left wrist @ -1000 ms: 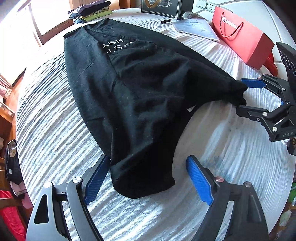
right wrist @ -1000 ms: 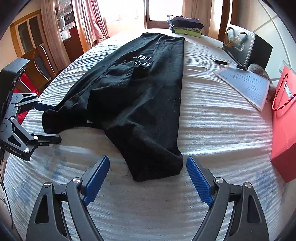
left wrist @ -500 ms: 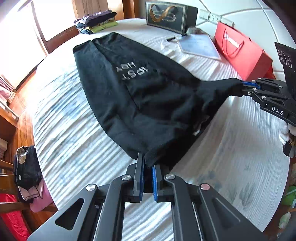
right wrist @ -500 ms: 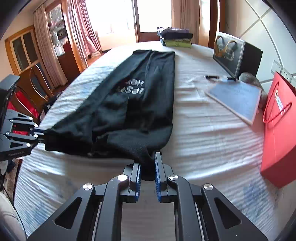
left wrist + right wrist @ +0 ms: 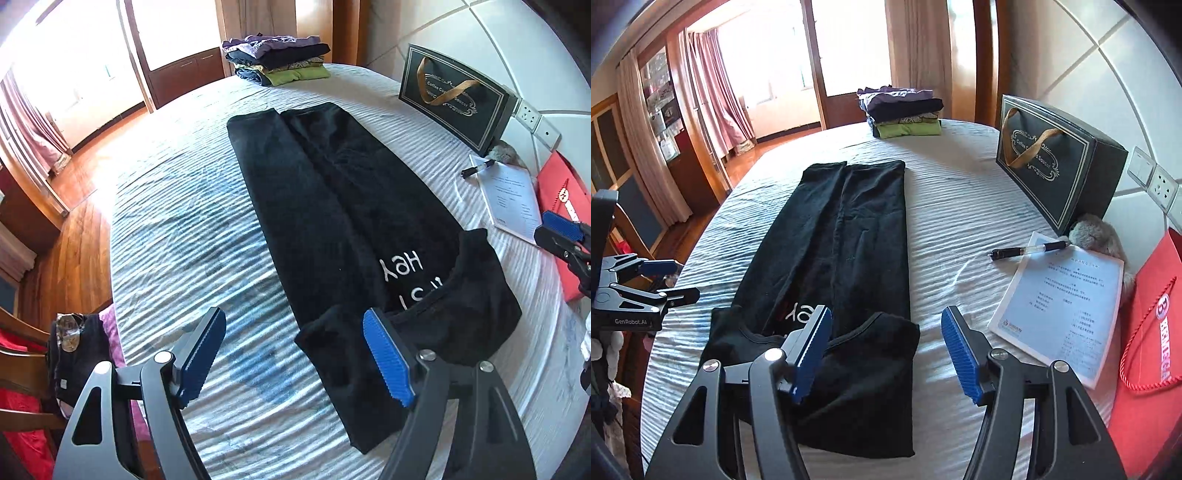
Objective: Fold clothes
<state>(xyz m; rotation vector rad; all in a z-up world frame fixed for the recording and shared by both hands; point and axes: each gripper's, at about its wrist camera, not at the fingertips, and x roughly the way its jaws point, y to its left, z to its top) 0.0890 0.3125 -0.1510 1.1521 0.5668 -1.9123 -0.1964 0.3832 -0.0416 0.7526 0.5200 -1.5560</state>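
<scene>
A black T-shirt with white lettering (image 5: 343,206) lies in a long narrow strip on the white striped bedcover (image 5: 184,229). Its near end, with the collar, is folded over onto the lettering. It also shows in the right wrist view (image 5: 846,236). My left gripper (image 5: 295,360) is open and empty above the shirt's near left corner. My right gripper (image 5: 886,354) is open and empty above the shirt's near right corner. The right gripper shows at the right edge of the left wrist view (image 5: 565,236), and the left gripper at the left edge of the right wrist view (image 5: 646,280).
A stack of folded clothes (image 5: 901,110) sits at the far end. A black gift bag (image 5: 1052,162), a pen (image 5: 1027,251), a printed sheet (image 5: 1060,302) and a red bag (image 5: 1145,347) lie to the right. A wooden chair with clothes (image 5: 44,362) stands at the left.
Both grippers closed on the shirt's near corners, lifted and carried them forward, then let go. The near end now lies folded over the lettering and both grippers are open.
</scene>
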